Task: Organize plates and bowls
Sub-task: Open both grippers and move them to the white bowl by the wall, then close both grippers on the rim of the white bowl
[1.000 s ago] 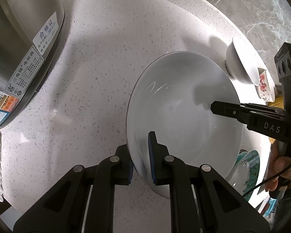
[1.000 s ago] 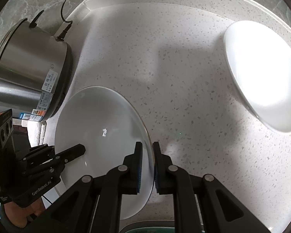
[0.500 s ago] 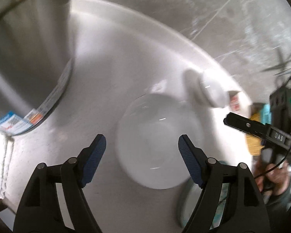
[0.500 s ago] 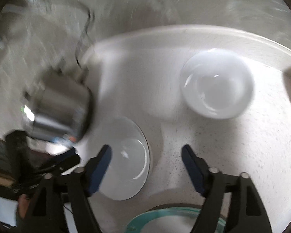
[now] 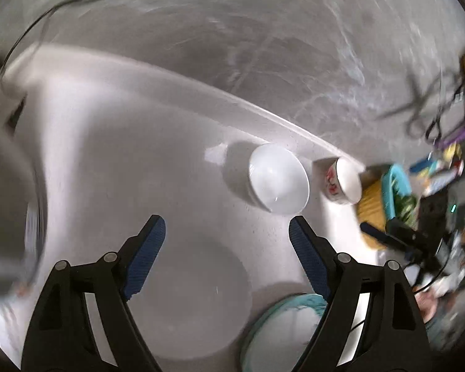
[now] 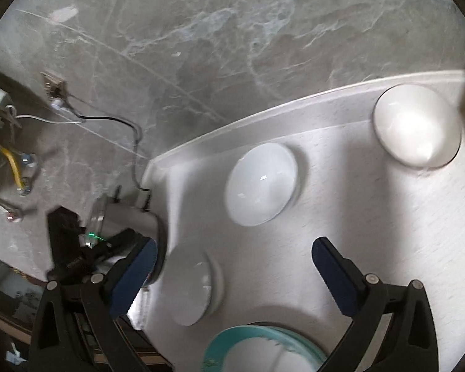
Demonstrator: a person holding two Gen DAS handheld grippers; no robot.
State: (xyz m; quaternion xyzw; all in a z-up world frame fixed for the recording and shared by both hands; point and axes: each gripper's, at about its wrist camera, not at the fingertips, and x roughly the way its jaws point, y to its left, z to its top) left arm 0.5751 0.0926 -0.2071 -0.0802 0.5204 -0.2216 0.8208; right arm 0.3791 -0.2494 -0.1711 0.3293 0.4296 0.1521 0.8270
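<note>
A white plate (image 5: 195, 297) lies flat on the speckled counter, seen again in the right wrist view as the plate (image 6: 192, 288). My left gripper (image 5: 226, 226) hangs above it, jaws opening, nothing between them. My right gripper (image 6: 234, 248) is also above the counter, jaws opening wide and empty. Further back a white bowl (image 5: 277, 183) stands near the wall, the same bowl (image 6: 260, 183) in the right view. Beside it is a red-flowered bowl (image 5: 341, 183). A teal-rimmed plate (image 5: 282, 325) sits at the near edge, also visible as the plate (image 6: 263, 350).
A steel pot (image 6: 130, 217) stands left of the white plate with a cable running up the marble wall. Another pale bowl (image 6: 415, 124) sits at the far right. A teal basket with greens (image 5: 396, 192) and clutter lie beyond the counter's right end.
Both grippers were shut on the white plate's rim; they have let go, opened, risen and drawn back. The plate now lies flat on the counter.
</note>
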